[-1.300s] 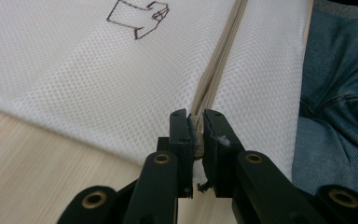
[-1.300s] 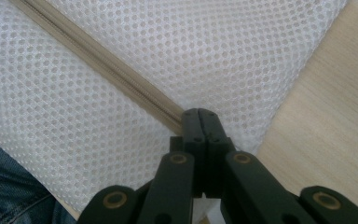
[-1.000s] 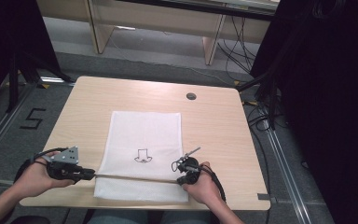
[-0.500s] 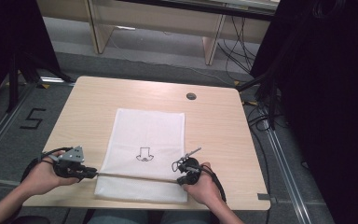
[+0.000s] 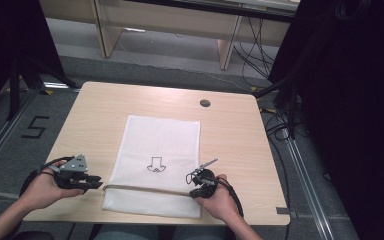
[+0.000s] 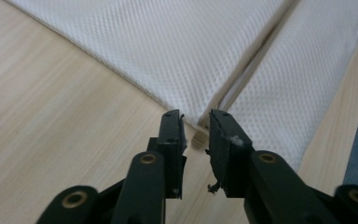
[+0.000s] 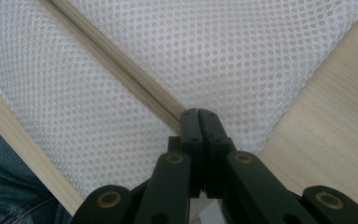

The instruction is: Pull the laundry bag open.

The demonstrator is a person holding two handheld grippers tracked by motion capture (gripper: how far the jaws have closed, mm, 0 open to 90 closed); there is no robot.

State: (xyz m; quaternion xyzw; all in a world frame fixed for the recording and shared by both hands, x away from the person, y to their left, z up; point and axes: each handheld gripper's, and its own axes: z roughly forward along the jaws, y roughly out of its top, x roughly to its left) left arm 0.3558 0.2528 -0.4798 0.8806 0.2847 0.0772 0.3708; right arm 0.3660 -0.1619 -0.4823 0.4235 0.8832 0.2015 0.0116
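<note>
A white mesh bag [image 5: 160,145] lies flat on the wooden table [image 5: 235,135], with a tan zipper [image 5: 145,189] running across its near end. My left gripper [image 5: 100,184] sits at the zipper's left end. Its jaws have just been opening and now stand apart [image 6: 196,123], the zipper's tan end tab lying between them untouched. The zipper [image 6: 251,56] runs away across the mesh. My right gripper [image 5: 192,192] is at the zipper's right end. In the right gripper view its jaws [image 7: 199,114] are shut on the zipper [image 7: 116,60].
A small black drawing [image 5: 156,164] marks the bag's middle. A round cable hole [image 5: 205,103] sits at the table's far side. The near table edge runs just behind both hands. Bare wood lies left and right of the bag.
The left gripper's jaws look slightly wider apart at the zipper's left end. Both hands, the right gripper and the bag stay where they were.
</note>
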